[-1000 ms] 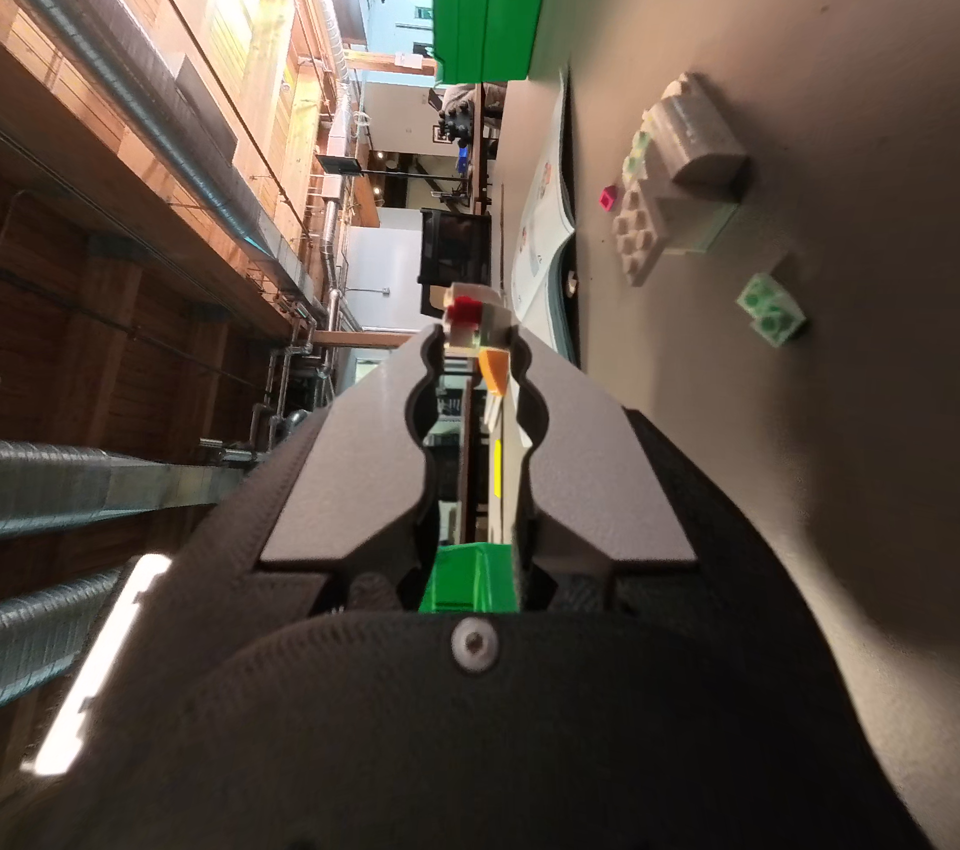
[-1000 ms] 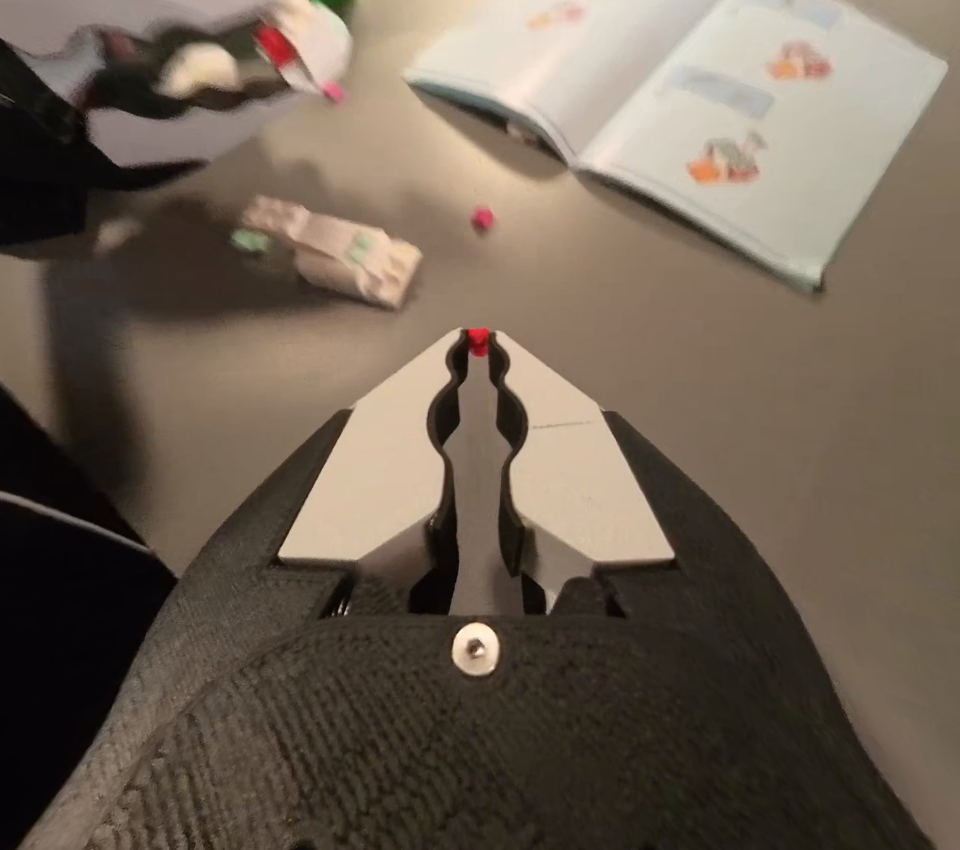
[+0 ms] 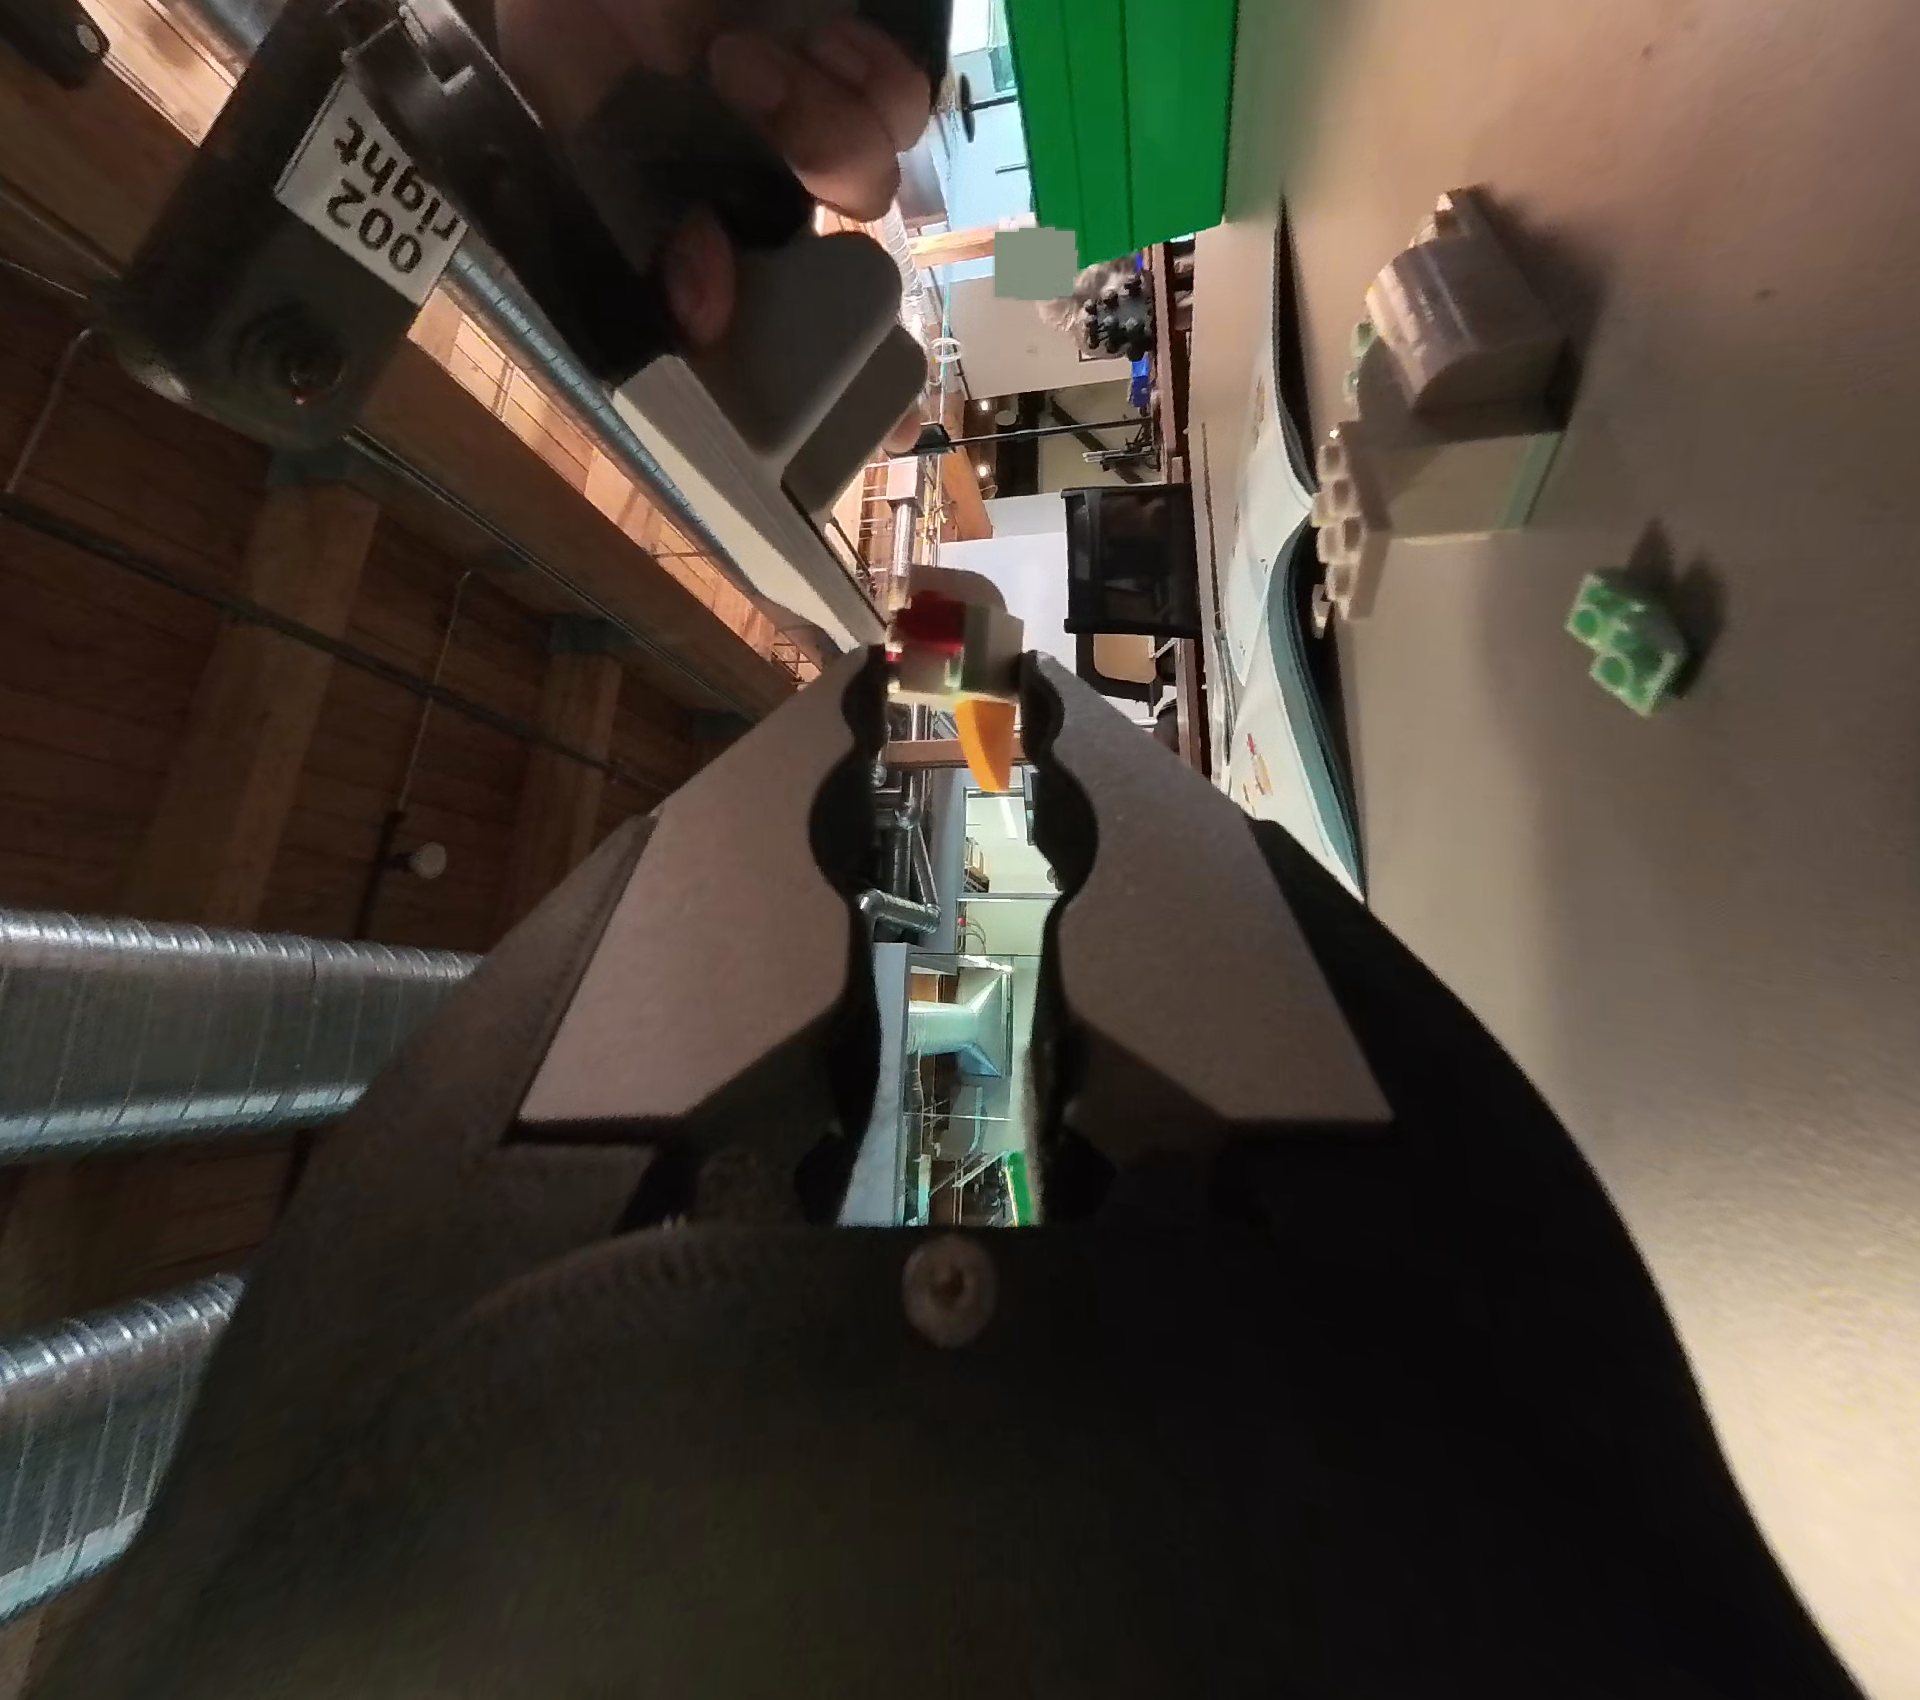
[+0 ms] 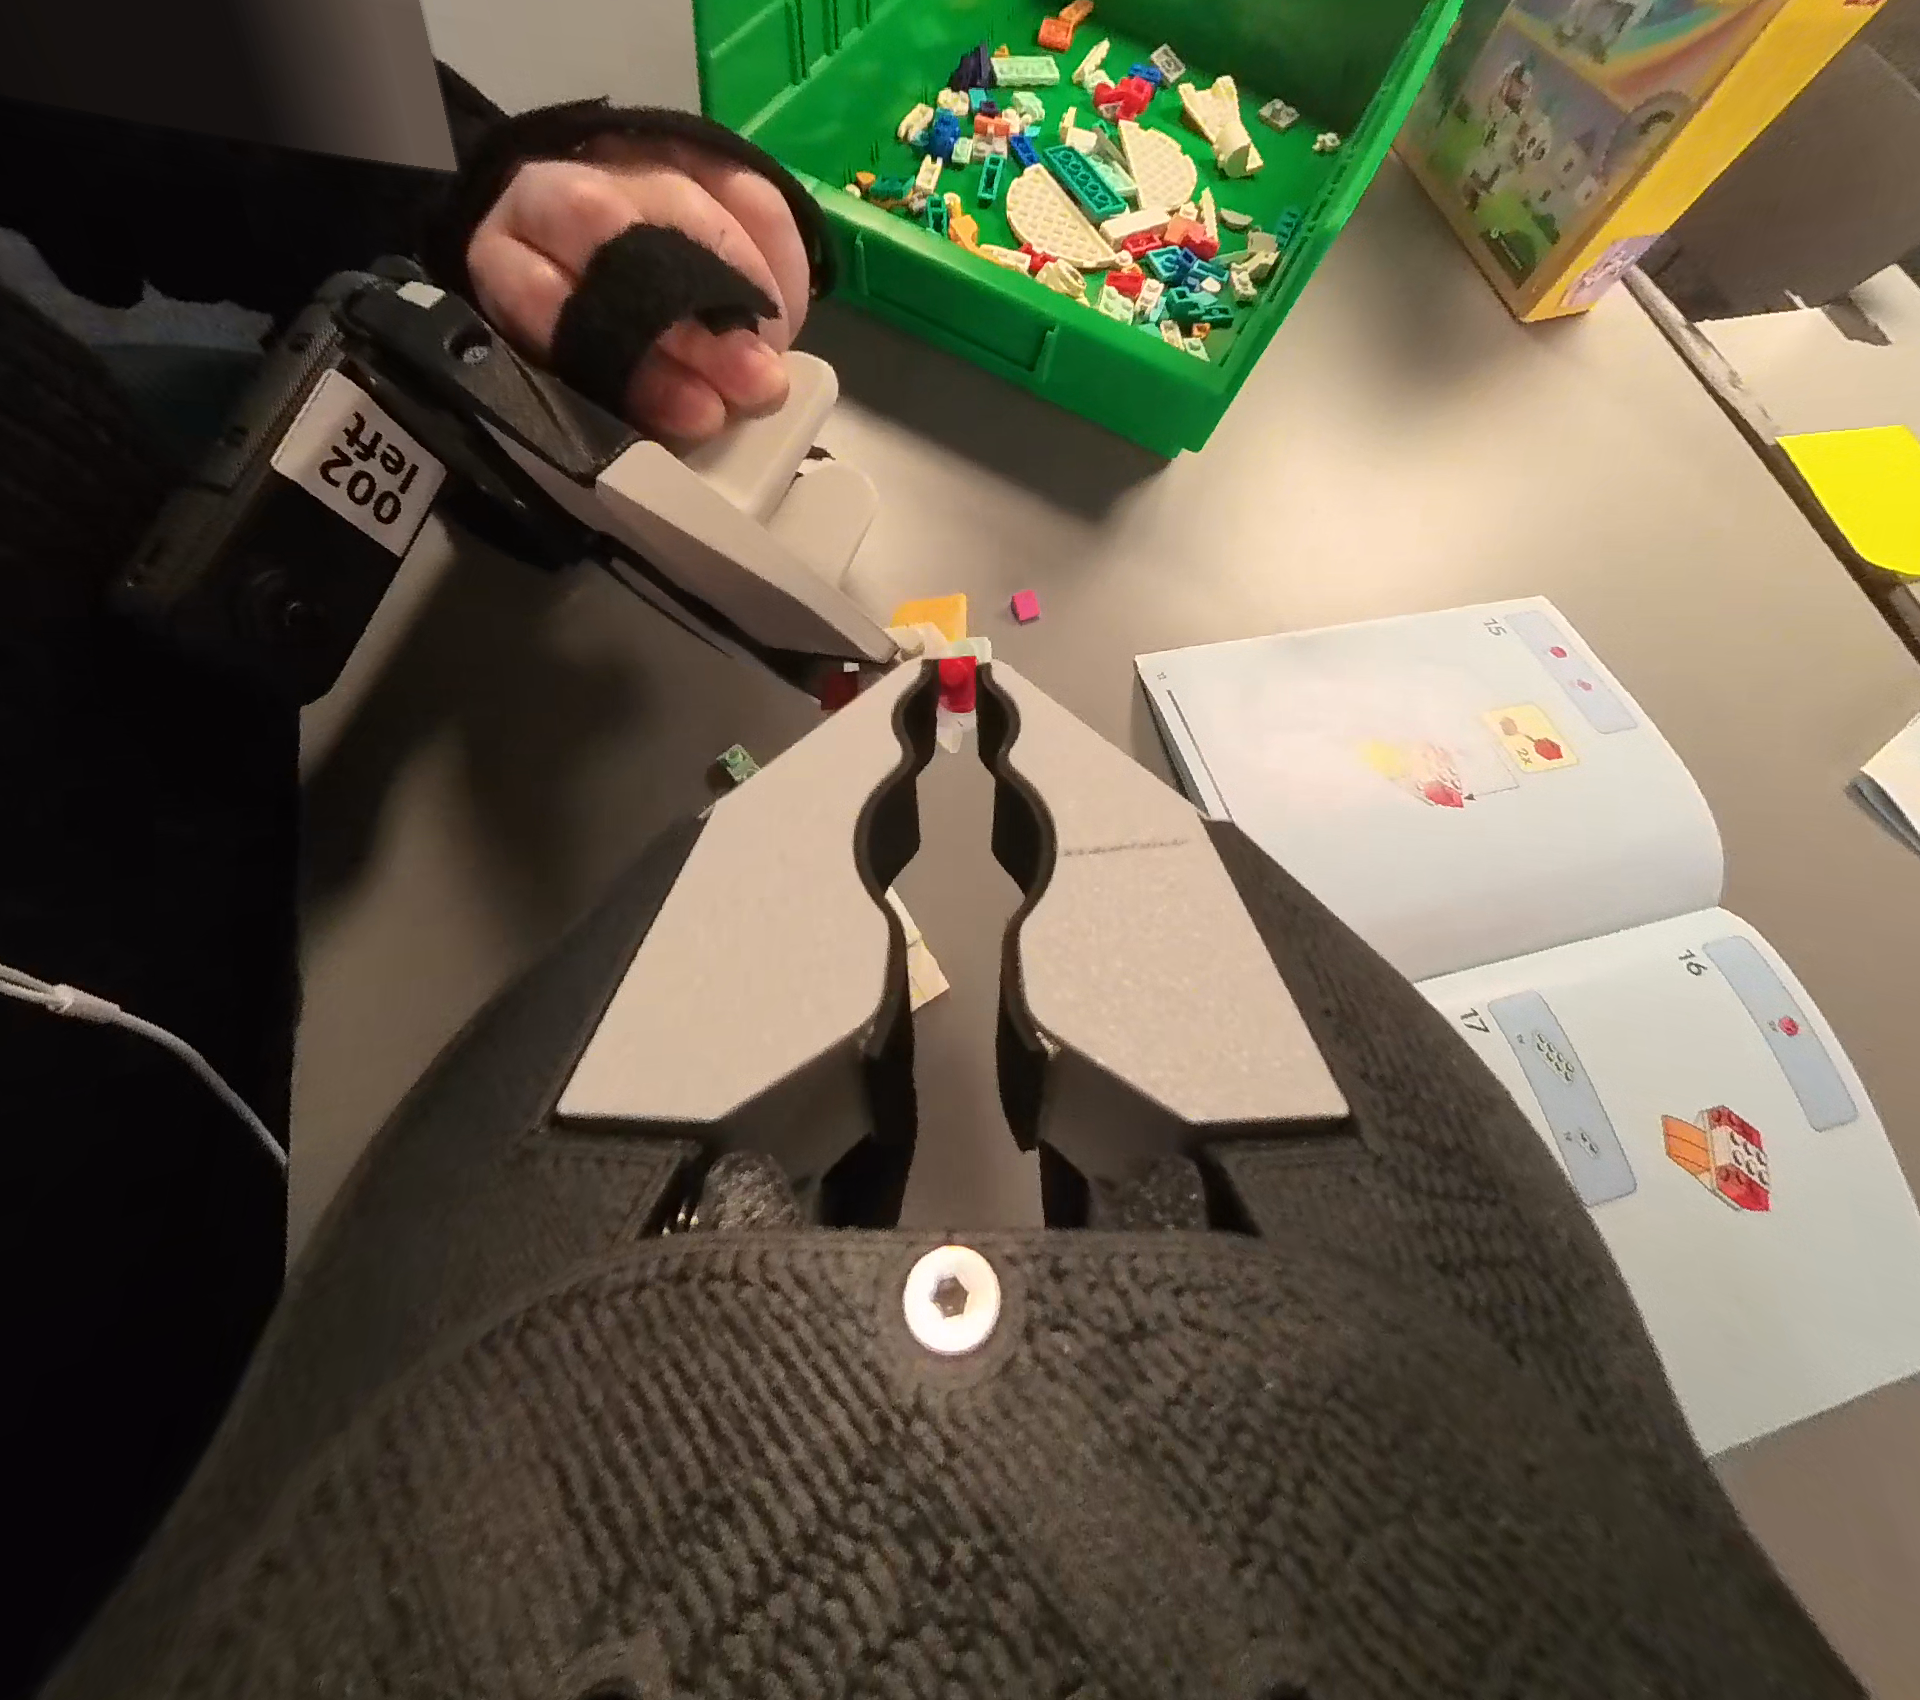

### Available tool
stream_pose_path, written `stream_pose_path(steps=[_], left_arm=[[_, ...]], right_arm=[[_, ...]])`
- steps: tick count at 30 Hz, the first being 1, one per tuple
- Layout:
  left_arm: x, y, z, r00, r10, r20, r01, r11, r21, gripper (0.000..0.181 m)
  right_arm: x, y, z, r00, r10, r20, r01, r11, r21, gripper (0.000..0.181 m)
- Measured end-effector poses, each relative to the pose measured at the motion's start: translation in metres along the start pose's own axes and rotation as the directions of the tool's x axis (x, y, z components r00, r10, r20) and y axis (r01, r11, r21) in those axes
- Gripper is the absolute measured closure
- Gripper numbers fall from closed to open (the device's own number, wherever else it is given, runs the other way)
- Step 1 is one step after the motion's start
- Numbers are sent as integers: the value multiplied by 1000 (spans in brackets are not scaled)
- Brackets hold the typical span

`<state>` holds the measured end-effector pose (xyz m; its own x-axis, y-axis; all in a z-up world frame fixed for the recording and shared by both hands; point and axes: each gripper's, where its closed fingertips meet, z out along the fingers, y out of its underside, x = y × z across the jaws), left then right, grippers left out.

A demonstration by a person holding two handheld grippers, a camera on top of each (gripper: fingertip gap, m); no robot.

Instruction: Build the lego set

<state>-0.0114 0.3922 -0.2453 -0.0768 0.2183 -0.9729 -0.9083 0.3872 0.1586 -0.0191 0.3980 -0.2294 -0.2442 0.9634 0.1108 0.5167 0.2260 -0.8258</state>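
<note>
My left gripper [image 3: 954,663] is shut on a small white lego assembly [image 3: 966,658] with an orange wedge [image 3: 985,741], held above the table. My right gripper [image 4: 956,676] is shut on a small red piece [image 4: 956,682] and its tips meet the left gripper's tips [image 4: 883,642] at the assembly. In the left wrist view the red piece [image 3: 930,624] sits against the assembly's side, with the right gripper [image 3: 878,606] coming in from the upper left. A white lego sub-build [image 3: 1455,403] and a small green brick [image 3: 1626,653] lie on the table.
A green bin [image 4: 1039,362] with several loose bricks stands behind the grippers. An open instruction booklet [image 4: 1455,840] lies at the right, with a yellow lego box [image 4: 1662,19] and a yellow note [image 4: 1860,497] beyond it. A pink stud [image 4: 1023,606] lies on the table. Left and right tips are no more than a few centimetres apart. Between my left fingertips and the pink stud [image 4: 1023,606] there is roughly 12 cm.
My right gripper has risen from low over the table and moved up to the left gripper, bringing the red piece against the held assembly. The left gripper still holds the assembly.
</note>
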Motion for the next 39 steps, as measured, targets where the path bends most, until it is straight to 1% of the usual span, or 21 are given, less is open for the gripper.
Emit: stream_pose_path(steps=[19, 22, 24, 26, 27, 28, 29, 30, 31, 32, 33, 35, 37, 39], left_arm=[[-1, 2, 0, 1000, -6, 3, 6, 1000, -6, 157], [-1, 2, 1, 1000, -7, 4, 7, 1000, -9, 157], [0, 4, 1, 1000, -12, 1, 12, 1000, -17, 157], [0, 5, 1, 1000, -16, -1, 16, 1000, -19, 157], [-1, 5, 1, 1000, -16, 1, 16, 1000, -20, 157], [-2, 5, 1, 1000, -16, 6, 16, 1000, -22, 157], [-3, 5, 1, 1000, -16, 11, 16, 1000, -23, 157], [-3, 5, 1, 1000, -15, 15, 16, 1000, -23, 157], [-4, 5, 1, 1000, -14, 20, 14, 1000, -24, 157], [-6, 5, 1, 1000, -12, 28, 13, 1000, -25, 157], [-7, 5, 1, 999, -12, 36, 13, 1000, -28, 157], [-10, 5, 1, 999, -9, 49, 11, 999, -33, 157], [-12, 6, 0, 998, -8, 60, 10, 999, -36, 157], [-13, 6, 0, 998, -6, 64, 9, 999, -35, 157]], right_arm=[[-2, -3, 1, 1000, 20, 5, -19, 1000, -3, 171], [0, -4, -2, 1000, 7, -11, -7, 1000, 5, 164], [3, -7, -7, 999, -45, -30, 46, 999, 28, 151], [2, -10, -13, 986, -158, -48, 160, 986, 55, 137], [1, -9, -15, 972, -226, -69, 230, 972, 55, 132], [4, -5, -15, 962, -257, -95, 261, 964, 40, 132], [7, 0, -14, 972, -216, -93, 219, 975, 24, 130], [7, 3, -12, 993, -110, -50, 112, 993, 31, 128], [5, 2, -12, 1000, 27, 16, -28, 997, 68, 127], [5, -3, -13, 981, 176, 84, -185, 975, 121, 128], [8, -8, -15, 935, 319, 152, -342, 925, 166, 131], [15, -11, -14, 800, 537, 268, -590, 786, 185, 133], [12, -8, -9, 649, 661, 377, -746, 651, 143, 133], [5, -8, -3, 508, 723, 468, -840, 535, 87, 134]])
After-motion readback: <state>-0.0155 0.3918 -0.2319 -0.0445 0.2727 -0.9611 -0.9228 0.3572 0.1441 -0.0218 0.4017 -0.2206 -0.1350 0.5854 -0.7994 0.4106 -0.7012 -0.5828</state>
